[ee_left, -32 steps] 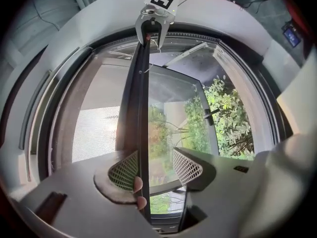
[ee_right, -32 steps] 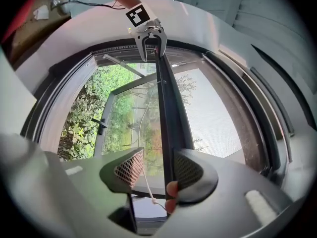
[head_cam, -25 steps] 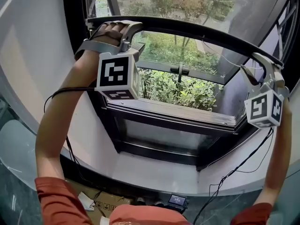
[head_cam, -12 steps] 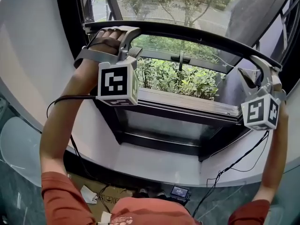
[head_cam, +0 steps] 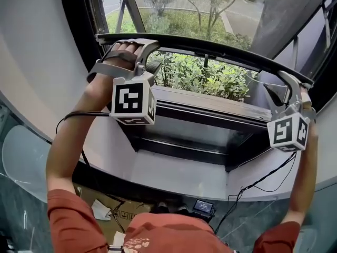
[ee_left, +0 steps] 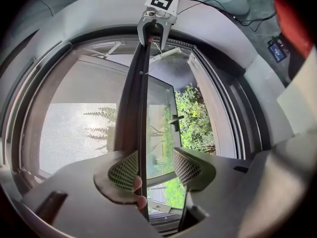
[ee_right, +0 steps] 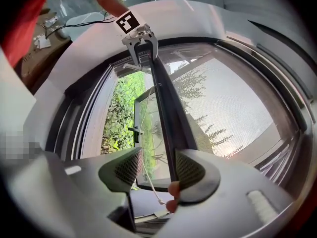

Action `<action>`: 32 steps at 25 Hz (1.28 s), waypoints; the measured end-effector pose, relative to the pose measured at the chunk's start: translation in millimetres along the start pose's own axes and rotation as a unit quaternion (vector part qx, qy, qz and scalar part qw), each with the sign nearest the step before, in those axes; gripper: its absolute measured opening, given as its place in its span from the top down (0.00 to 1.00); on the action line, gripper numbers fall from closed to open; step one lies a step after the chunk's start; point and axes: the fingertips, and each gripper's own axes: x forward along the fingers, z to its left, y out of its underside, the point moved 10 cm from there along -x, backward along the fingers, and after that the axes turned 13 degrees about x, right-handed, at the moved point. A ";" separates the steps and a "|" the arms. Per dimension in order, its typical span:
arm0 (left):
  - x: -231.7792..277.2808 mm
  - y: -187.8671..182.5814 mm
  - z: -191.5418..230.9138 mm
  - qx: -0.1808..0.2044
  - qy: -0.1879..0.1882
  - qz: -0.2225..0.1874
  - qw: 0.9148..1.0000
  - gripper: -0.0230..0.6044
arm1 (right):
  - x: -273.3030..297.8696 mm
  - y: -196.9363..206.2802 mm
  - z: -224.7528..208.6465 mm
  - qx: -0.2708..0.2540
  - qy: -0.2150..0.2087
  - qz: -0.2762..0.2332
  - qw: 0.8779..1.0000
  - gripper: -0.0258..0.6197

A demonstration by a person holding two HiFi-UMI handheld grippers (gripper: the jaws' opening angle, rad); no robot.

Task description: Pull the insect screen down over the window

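Observation:
The insect screen's dark bottom bar (head_cam: 210, 46) spans the window, with grey mesh (head_cam: 237, 9) above it. My left gripper (head_cam: 147, 49) is hooked over the bar's left end. My right gripper (head_cam: 283, 86) is hooked over its right end. In the left gripper view the bar (ee_left: 137, 98) runs from between the open jaws of my left gripper (ee_left: 153, 165), against the left pad (ee_left: 124, 170), up to the right gripper (ee_left: 157, 29). In the right gripper view the bar (ee_right: 168, 108) lies against the right pad (ee_right: 190, 170) of my right gripper (ee_right: 158, 167), jaws apart.
Below the bar the outward-opened window sash (head_cam: 210, 107) shows green bushes (head_cam: 205, 78) outside. A white pull cord (ee_right: 148, 182) hangs near my right gripper. The white sill (head_cam: 174, 178) curves below, and a cardboard box (head_cam: 105, 204) and a small device (head_cam: 202, 207) lie on the floor.
Both grippers and the bar have come lower down the window, and more mesh shows above the bar.

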 end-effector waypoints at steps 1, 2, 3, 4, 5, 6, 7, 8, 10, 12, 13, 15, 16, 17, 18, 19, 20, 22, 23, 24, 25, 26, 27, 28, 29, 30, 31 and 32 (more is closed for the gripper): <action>0.3 -0.9 -4.0 -0.001 0.003 -0.001 1.000 0.61 | 0.4 1.9 4.0 0.003 -0.004 0.001 1.000 0.62; 1.2 -1.8 -7.7 -0.002 0.007 -0.001 1.000 0.61 | 1.4 4.5 7.8 0.008 -0.009 0.002 1.000 0.63; 2.4 -2.6 -11.2 -0.002 0.011 -0.001 1.000 0.61 | 2.6 7.0 11.3 0.011 -0.012 0.003 1.000 0.62; 3.3 -3.4 -14.6 -0.002 0.015 -0.001 1.000 0.61 | 3.5 8.9 14.4 0.014 -0.016 0.004 1.000 0.62; 3.9 -4.4 -18.4 -0.002 0.019 -0.002 1.000 0.61 | 3.8 10.5 17.4 0.016 -0.020 0.006 1.000 0.62; 4.0 -5.6 -22.4 -0.003 0.025 -0.004 1.000 0.61 | 3.4 11.8 20.3 0.019 -0.025 0.009 0.999 0.62; 3.8 -6.8 -26.5 -0.005 0.029 -0.006 1.000 0.61 | 2.7 13.0 23.2 0.021 -0.029 0.012 0.999 0.62; 3.5 -7.9 -30.2 -0.006 0.031 -0.008 0.999 0.61 | 2.2 14.2 25.8 0.022 -0.032 0.013 0.999 0.62; 2.7 -9.1 -35.9 -0.007 0.034 -0.008 0.999 0.61 | 1.9 16.3 30.9 0.025 -0.035 0.014 0.999 0.62; 1.6 -10.5 -41.5 -0.009 0.041 -0.008 0.999 0.61 | 1.2 17.9 36.1 0.033 -0.041 0.016 0.998 0.62; 1.7 -11.7 -45.4 -0.009 0.047 -0.009 0.999 0.61 | 1.1 19.3 39.4 0.038 -0.047 0.019 0.998 0.62; 3.3 -14.1 -55.0 -0.009 0.056 -0.012 0.998 0.61 | 2.4 24.0 47.7 0.039 -0.058 0.025 0.997 0.62; 3.9 -15.0 -59.4 -0.009 0.057 -0.013 0.998 0.61 | 3.2 26.4 51.8 0.038 -0.060 0.026 0.997 0.62; 4.0 -15.7 -63.1 -0.011 0.059 -0.014 0.998 0.61 | 3.6 27.9 55.2 0.039 -0.063 0.026 0.997 0.62; 3.9 -16.4 -66.3 -0.013 0.062 -0.015 0.998 0.61 | 3.7 29.0 57.8 0.044 -0.066 0.027 0.996 0.62; 3.8 -17.3 -69.4 -0.015 0.066 -0.015 0.998 0.61 | 3.9 30.0 60.3 0.051 -0.071 0.029 0.996 0.62; 4.1 -18.2 -72.8 -0.016 0.071 -0.016 0.997 0.61 | 4.2 31.5 63.2 0.057 -0.076 0.031 0.995 0.62; 5.5 -20.2 -80.8 -0.017 0.078 -0.018 0.997 0.61 | 5.3 35.1 70.6 0.059 -0.082 0.037 0.994 0.62; 6.3 -21.4 -85.3 -0.019 0.082 -0.019 0.996 0.61 | 6.0 37.1 74.6 0.061 -0.085 0.039 0.994 0.62; 7.0 -22.6 -89.8 -0.020 0.086 -0.019 0.996 0.61 | 6.8 39.2 78.6 0.063 -0.089 0.041 0.993 0.62; 7.6 -23.9 -94.3 -0.020 0.089 -0.019 0.996 0.61 | 7.5 41.3 82.1 0.067 -0.093 0.043 0.993 0.62; 7.9 -25.1 -98.4 -0.021 0.092 -0.019 0.995 0.61 | 8.3 43.2 85.2 0.071 -0.097 0.045 0.992 0.62; 8.2 -26.1 -102.2 -0.024 0.097 -0.020 0.995 0.61 | 9.0 44.7 88.1 0.076 -0.103 0.047 0.991 0.62; 8.6 -27.0 -105.9 -0.026 0.102 -0.021 0.994 0.61 | 9.7 46.3 90.9 0.080 -0.108 0.051 0.990 0.63; 9.0 -27.9 -109.4 -0.026 0.105 -0.022 0.994 0.61 | 10.3 47.7 93.9 0.083 -0.113 0.054 0.989 0.63; 9.3 -28.6 -112.6 -0.027 0.107 -0.023 0.994 0.61 | 10.5 48.9 96.7 0.084 -0.115 0.056 0.988 0.63; 9.3 -29.1 -115.0 -0.028 0.108 -0.024 0.993 0.61 | 10.4 49.6 99.0 0.084 -0.116 0.057 0.988 0.62; 9.1 -29.4 -116.7 -0.031 0.110 -0.025 0.993 0.61 | 10.0 49.6 100.7 0.087 -0.118 0.057 0.988 0.62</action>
